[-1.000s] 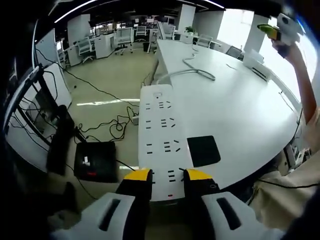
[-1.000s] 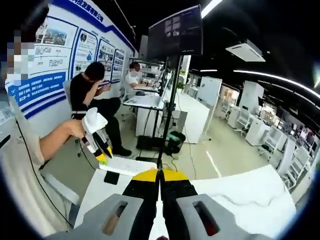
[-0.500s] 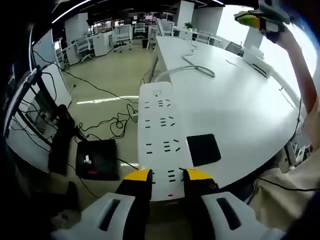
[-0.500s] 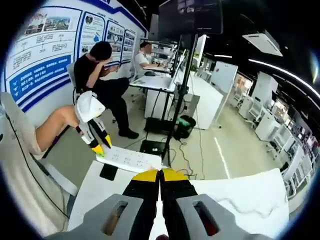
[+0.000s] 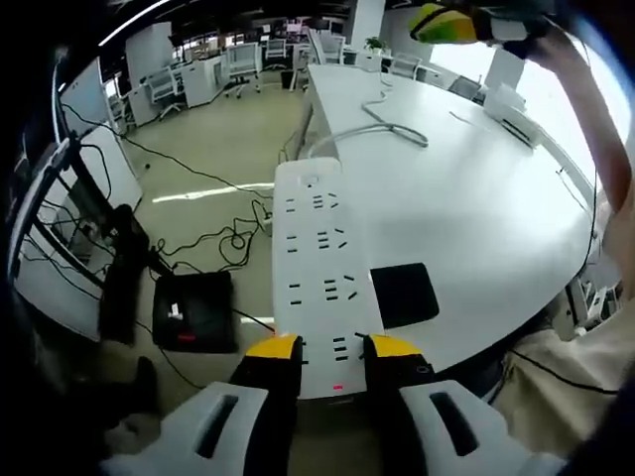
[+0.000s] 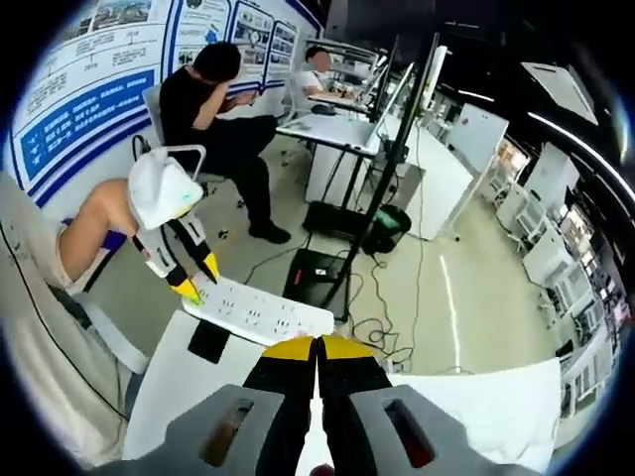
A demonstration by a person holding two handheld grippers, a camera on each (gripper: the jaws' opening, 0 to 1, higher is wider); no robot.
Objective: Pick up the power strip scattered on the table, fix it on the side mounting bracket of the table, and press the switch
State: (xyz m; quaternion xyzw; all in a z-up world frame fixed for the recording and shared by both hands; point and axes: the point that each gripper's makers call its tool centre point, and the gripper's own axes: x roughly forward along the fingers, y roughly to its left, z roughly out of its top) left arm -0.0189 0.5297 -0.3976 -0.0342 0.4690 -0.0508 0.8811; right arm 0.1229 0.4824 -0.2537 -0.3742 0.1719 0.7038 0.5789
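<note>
the left gripper grips the near end of the power strip, its 2 yellow-tipped jaws on either side of the white body at lower centre of the left gripper view. the strip runs up the frame along the table edge, beside a black pad.

change: the small red light between the jaws is brighter than 1 s ago, which suggests the switch is now on (a judgement from the glow alone). the strip's position against the table edge is unchanged.

the right gripper has its jaws closed together, holding nothing. in the left gripper view it has risen toward the upper right. in the right gripper view the strip lies centre left.

the task appears close to complete; whether the strip is seated in the bracket cannot be seen.
</note>
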